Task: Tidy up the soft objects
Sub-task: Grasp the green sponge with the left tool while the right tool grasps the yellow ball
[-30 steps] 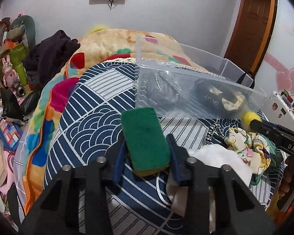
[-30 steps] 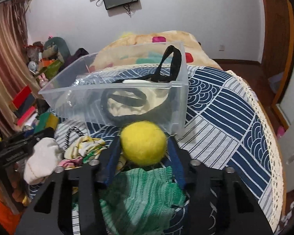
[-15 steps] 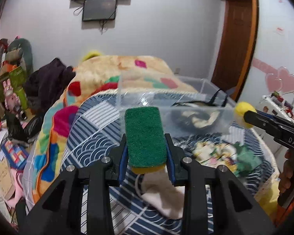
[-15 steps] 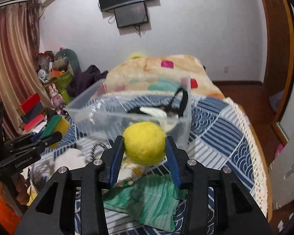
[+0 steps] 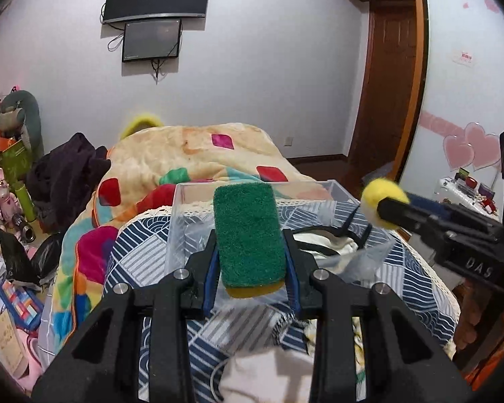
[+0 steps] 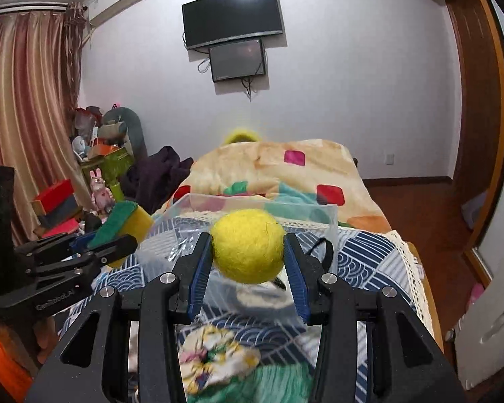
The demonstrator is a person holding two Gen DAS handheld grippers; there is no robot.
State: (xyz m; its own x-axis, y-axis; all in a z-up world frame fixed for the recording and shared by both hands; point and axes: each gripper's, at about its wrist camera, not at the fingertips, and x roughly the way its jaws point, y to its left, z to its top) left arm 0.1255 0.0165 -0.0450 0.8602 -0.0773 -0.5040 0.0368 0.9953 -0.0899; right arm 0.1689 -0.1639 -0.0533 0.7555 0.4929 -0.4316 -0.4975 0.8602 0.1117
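Note:
My left gripper (image 5: 250, 258) is shut on a green-and-yellow sponge (image 5: 247, 235) and holds it up in front of the clear plastic bin (image 5: 184, 201). My right gripper (image 6: 248, 262) is shut on a yellow felt ball (image 6: 247, 245), held above the bin's near edge (image 6: 299, 206). The ball (image 5: 383, 193) and the right gripper also show at the right of the left wrist view. The sponge (image 6: 124, 220) shows at the left of the right wrist view. The bin holds a cream item with black straps (image 5: 332, 243).
The bin stands on a blue patterned cloth (image 5: 141, 255) over a bed. A white cloth (image 5: 265, 376), a floral scrunchie (image 6: 215, 352) and a green knit piece (image 6: 279, 386) lie near the grippers. A colourful blanket (image 5: 191, 154) lies behind. Clutter lines the left wall.
Both grippers have risen with the sponge and the ball and now sit higher, level with the bin's rim. The loose cloths have dropped low in both views.

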